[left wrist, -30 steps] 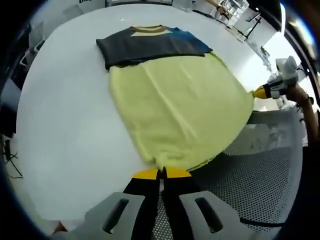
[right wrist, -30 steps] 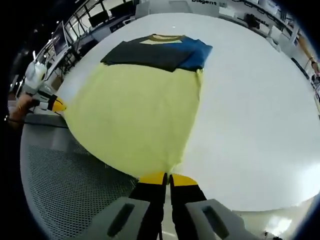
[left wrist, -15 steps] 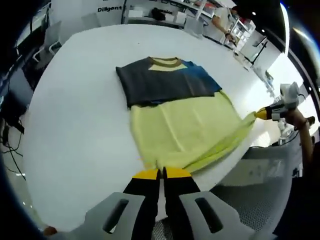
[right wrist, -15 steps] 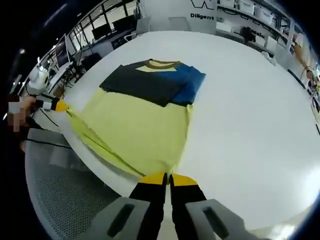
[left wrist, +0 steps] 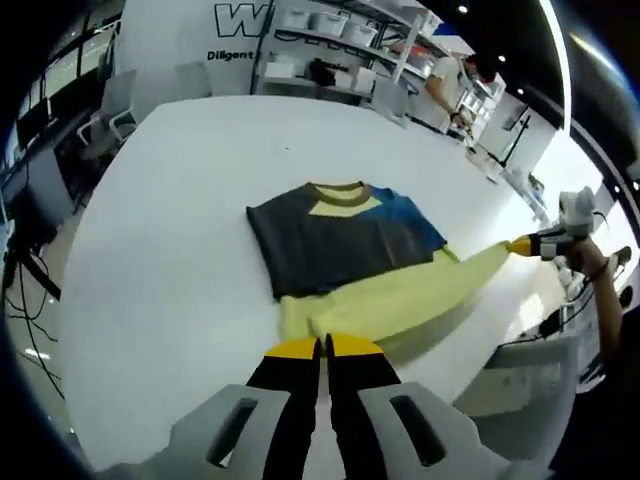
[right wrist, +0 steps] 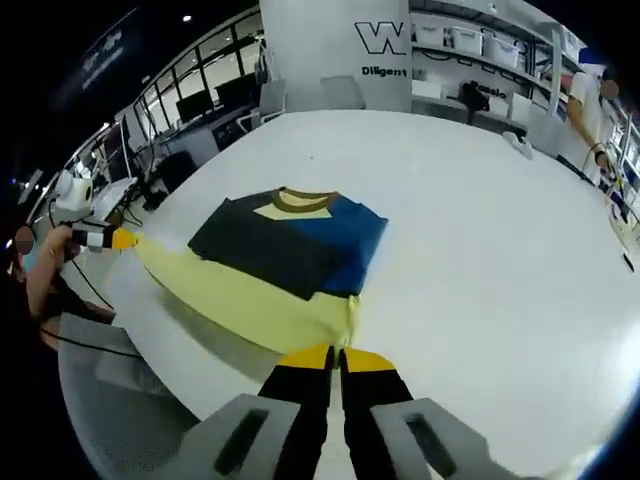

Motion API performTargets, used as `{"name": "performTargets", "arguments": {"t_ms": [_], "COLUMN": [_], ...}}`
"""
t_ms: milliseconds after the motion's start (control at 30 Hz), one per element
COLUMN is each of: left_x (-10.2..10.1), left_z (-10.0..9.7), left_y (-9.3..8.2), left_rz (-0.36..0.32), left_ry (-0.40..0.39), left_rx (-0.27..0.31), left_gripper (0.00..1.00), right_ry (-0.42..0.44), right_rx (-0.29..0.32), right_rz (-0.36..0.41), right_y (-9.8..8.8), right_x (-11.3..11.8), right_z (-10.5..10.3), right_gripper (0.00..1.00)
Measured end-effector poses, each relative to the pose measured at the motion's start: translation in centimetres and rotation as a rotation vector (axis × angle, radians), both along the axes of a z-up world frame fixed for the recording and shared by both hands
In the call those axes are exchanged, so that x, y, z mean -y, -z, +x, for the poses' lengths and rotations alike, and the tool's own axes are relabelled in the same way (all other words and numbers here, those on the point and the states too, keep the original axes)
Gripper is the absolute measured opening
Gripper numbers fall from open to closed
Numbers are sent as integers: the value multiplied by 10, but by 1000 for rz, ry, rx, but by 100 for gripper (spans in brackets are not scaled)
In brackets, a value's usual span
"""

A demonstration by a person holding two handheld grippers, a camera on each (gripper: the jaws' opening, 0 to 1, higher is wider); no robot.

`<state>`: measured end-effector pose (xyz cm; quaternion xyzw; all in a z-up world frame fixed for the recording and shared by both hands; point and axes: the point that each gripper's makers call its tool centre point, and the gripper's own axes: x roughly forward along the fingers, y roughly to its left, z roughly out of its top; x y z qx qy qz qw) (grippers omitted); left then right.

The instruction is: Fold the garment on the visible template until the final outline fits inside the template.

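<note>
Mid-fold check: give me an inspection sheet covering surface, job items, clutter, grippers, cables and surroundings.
Surface: white tabletop, large and rounded, bare around the garment.
Job's things: yellow, dark grey and blue T-shirt with a brown collar lies on the table, its yellow lower part lifted at both corners; no template outline can be made out.
Clutter: nothing seen on the table.
Grippers: left gripper shut on one yellow hem corner; right gripper shut on the other.
Cables: dark cables hang beside the table's edge.
Surroundings: white shelving with boxes, grey office chairs, a person standing by the shelves.
</note>
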<state>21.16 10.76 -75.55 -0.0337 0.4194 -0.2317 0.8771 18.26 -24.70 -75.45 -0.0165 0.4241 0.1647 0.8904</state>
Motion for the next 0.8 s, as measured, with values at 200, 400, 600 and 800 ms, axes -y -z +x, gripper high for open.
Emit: {"name": "performTargets", "arguments": {"t_ms": [200, 400, 600, 800], "left_x": [0, 3, 5, 5], "left_z": [21, 42, 66, 91], "left_y": [-9, -19, -31, -37], "left_rz": [-25, -38, -42, -23], "left_ry": [-28, -49, -59, -65], "left_rx": [31, 65, 100, 130], "left_gripper": [0, 0, 0, 0], "right_ry": [24, 35, 48, 52], "right_rx": [46, 78, 106, 133], "right_rz": [10, 14, 24, 44], "right_y": [-12, -22, -32, -41], "right_x": [-1, -3, -2, -2], "right_z": [26, 51, 71, 96], "right_gripper": [0, 0, 0, 0]}}
